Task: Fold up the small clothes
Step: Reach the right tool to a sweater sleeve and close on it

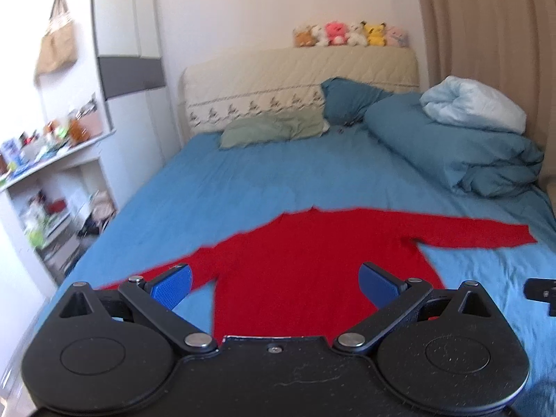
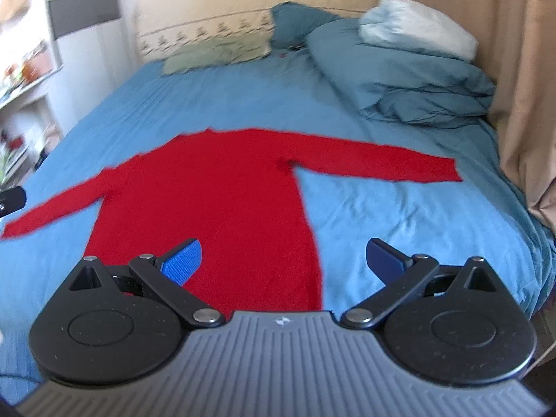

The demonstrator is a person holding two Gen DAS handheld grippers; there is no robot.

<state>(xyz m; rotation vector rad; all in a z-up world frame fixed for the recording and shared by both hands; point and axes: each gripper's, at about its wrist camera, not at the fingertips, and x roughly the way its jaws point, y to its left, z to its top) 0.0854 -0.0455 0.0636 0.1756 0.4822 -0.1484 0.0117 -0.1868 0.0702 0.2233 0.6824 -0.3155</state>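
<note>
A red long-sleeved top (image 1: 305, 253) lies flat on the blue bed sheet (image 1: 243, 180), sleeves spread to both sides, hem toward me. It also shows in the right wrist view (image 2: 215, 194). My left gripper (image 1: 274, 281) is open and empty, held above the top's lower body. My right gripper (image 2: 283, 260) is open and empty, above the top's right hem edge. A part of the right gripper shows at the left view's right edge (image 1: 542, 290), and a part of the left gripper at the right view's left edge (image 2: 10, 199).
A rolled blue duvet (image 1: 451, 146) with a pale blanket (image 1: 476, 102) lies at the bed's far right. Pillows (image 1: 274, 127) lie by the headboard (image 1: 299, 73). Cluttered shelves (image 1: 52, 180) stand left of the bed. A beige curtain (image 2: 521, 69) hangs on the right.
</note>
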